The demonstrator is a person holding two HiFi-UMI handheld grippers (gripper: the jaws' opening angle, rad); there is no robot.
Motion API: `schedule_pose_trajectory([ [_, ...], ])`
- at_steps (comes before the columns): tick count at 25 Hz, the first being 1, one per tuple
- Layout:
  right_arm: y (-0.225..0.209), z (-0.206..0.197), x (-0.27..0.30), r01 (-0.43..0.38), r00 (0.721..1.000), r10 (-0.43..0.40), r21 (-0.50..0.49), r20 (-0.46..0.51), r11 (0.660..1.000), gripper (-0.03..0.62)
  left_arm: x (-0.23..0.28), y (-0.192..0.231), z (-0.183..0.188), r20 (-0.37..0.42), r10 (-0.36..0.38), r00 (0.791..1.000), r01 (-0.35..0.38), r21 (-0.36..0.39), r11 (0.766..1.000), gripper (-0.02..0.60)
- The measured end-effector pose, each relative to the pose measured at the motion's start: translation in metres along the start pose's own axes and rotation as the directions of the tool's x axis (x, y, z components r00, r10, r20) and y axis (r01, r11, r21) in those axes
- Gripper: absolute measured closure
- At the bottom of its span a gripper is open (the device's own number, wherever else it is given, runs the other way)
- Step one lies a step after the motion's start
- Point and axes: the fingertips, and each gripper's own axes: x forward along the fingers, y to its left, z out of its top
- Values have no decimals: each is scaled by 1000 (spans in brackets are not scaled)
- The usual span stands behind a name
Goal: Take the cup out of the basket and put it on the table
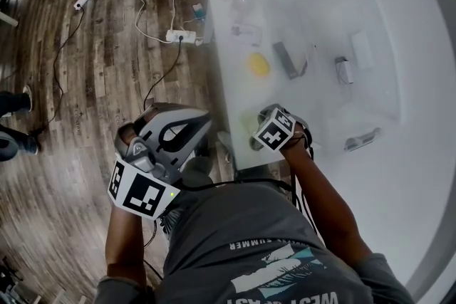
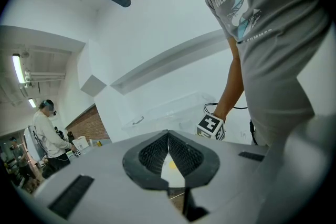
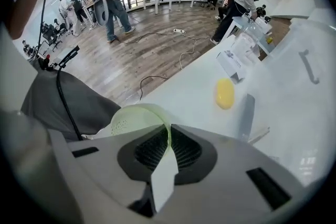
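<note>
Cup [image 3: 134,118] pinched by its rim in my right claw [image 3: 168,136], at the near edge of the table [image 3: 199,86].
It looks like thin, light plastic, likely slick, so I grip the wall gently; my left claw [image 2: 168,136] is clenched on nothing.

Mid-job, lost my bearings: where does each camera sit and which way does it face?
Head view: on the person's head, facing steeply down at table edge and floor; shows both forearms, shirt, left gripper, right gripper.
Left gripper view: on the left gripper, facing the person's torso and right arm over shut, empty jaws.
Right gripper view: on the right gripper, facing along jaws shut on the cup rim, table beyond; clothing at left.
Shared: head and right gripper views both show the yellow thing.
</note>
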Motion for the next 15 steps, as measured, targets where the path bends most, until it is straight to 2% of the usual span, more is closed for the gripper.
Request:
schedule_pose_trajectory([
  [15,-7,9,-21,58,995,-62,56,73,997,540,-1,-8,7,14,-27,1000,27,18,999,571],
])
